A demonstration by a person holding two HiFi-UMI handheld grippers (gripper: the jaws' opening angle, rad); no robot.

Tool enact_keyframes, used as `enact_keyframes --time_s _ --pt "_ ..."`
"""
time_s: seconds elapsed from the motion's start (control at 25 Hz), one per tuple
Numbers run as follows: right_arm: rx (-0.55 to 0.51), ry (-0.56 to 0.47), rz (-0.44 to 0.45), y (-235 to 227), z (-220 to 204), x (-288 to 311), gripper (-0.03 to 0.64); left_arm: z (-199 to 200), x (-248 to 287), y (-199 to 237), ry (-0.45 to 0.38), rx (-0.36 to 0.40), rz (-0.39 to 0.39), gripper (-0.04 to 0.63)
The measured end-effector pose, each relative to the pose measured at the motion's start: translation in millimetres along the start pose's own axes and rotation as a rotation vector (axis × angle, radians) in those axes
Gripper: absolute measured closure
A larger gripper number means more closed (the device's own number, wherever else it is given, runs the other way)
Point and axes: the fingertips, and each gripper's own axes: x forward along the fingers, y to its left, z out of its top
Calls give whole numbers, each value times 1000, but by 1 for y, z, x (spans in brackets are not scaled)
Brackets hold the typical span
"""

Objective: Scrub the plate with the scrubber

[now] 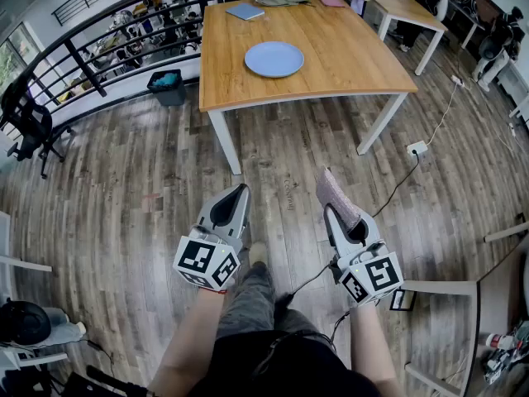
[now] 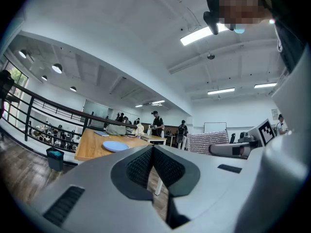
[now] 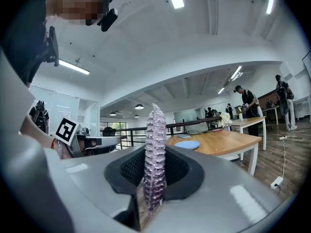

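Pale blue plate (image 1: 274, 59) at upper centre of the frame on the wooden table (image 1: 347, 48), purple knobbly scrubber (image 1: 335, 193) pinched in the right hand-held gripper (image 1: 339, 220) at lower right, left hand-held gripper (image 1: 240, 193) at lower left pressed together on nothing, both over the wood floor (image 1: 124, 188)

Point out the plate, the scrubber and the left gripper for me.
blue plate (image 1: 274, 59), head view, centre of its upper face.
scrubber (image 3: 155, 149), right gripper view, middle of its bumpy edge, clamped in the right gripper.
left gripper (image 1: 241, 190), head view, its closed tips.
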Motion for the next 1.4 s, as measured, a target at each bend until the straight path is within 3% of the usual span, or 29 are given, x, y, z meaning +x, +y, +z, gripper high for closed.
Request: enact_keyframes --time_s 0.32,0.72,1.2,1.4 --pt "-21 31 -6 -32 3 73 540 12 56 58 4 12 36 598" --pt "-7 15 -43 -55 17 172 540 37 108 144 -8 11 20 598" --pt "51 -24 -159 -84 30 219 540 36 113 213 -5 -45 44 598" --pt "72 5 -125 -76 17 234 540 30 117 224 3 -69 64 598"
